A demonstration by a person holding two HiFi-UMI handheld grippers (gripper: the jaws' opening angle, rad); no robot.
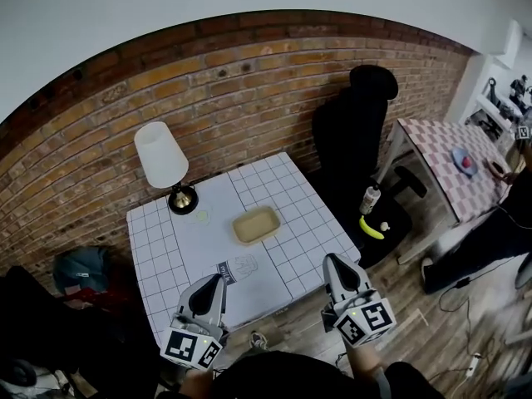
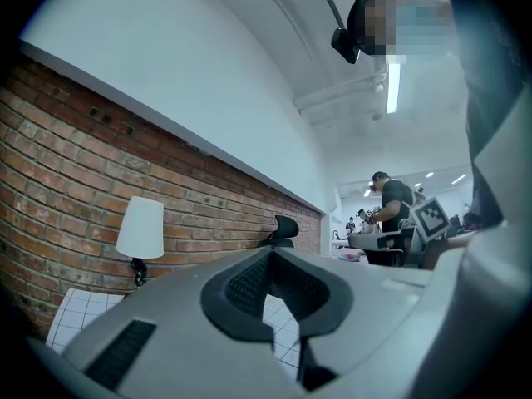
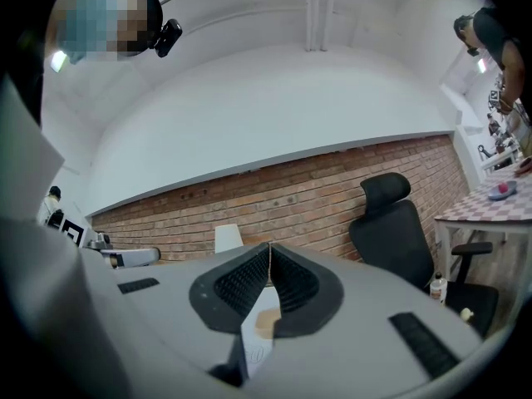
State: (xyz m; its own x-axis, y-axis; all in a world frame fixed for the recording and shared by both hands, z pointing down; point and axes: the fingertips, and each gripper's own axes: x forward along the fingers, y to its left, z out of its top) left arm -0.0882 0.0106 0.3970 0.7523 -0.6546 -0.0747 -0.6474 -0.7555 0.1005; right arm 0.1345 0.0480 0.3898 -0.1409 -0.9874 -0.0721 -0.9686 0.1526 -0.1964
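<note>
My left gripper (image 1: 217,278) hovers over the near edge of a white grid-patterned table (image 1: 291,189); its jaws are shut with nothing between them. In the left gripper view the left gripper (image 2: 270,253) has its tips together and aims toward the brick wall. My right gripper (image 1: 330,259) hangs just off the table's near right corner, also shut and empty; its tips (image 3: 268,245) touch. A shallow tan tray (image 1: 256,224) sits mid-table, ahead of both grippers. A small clear item (image 1: 245,264) and a dark tag (image 1: 226,271) lie by the left gripper.
A white-shaded lamp (image 1: 164,160) stands at the table's back left, with a pale green item (image 1: 200,216) beside its base. A black office chair (image 1: 353,135) holding a bottle (image 1: 369,198) and a banana (image 1: 371,228) is right of the table. A checkered table (image 1: 453,165) stands beyond it.
</note>
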